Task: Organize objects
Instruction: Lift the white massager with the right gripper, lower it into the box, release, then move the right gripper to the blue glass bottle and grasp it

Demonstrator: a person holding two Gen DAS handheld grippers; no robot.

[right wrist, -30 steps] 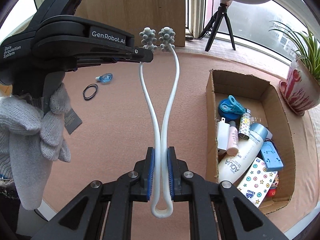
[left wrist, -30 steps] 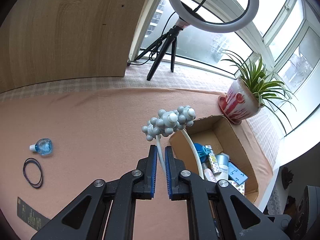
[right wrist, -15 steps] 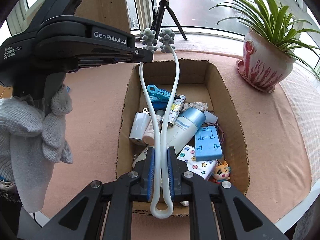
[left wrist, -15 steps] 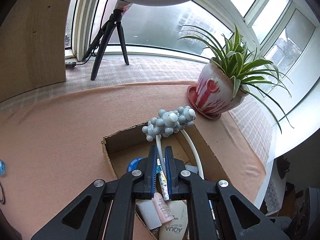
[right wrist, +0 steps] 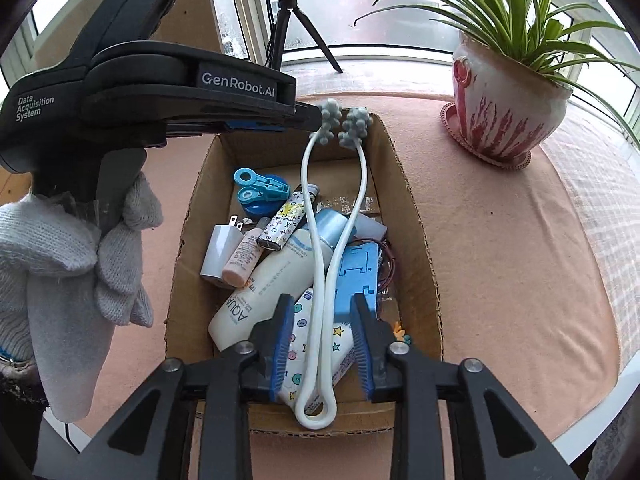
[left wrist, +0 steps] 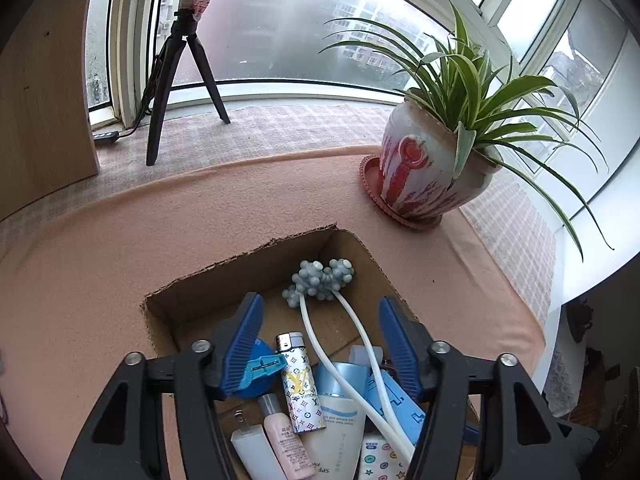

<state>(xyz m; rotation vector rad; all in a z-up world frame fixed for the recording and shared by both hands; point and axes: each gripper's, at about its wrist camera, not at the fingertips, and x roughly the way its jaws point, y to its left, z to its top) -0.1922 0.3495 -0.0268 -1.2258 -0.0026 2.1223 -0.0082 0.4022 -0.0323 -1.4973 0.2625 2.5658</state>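
I see both jaws just opened: left hand-held gripper [left wrist: 320,340] and right hand-held gripper [right wrist: 322,344] released. White looped massager with grey knobbed heads [right wrist: 320,280] lies atop clutter in the brown cardboard box [right wrist: 416,240].

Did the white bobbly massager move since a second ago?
Yes. The massager went from over the pink cloth into the cardboard box.
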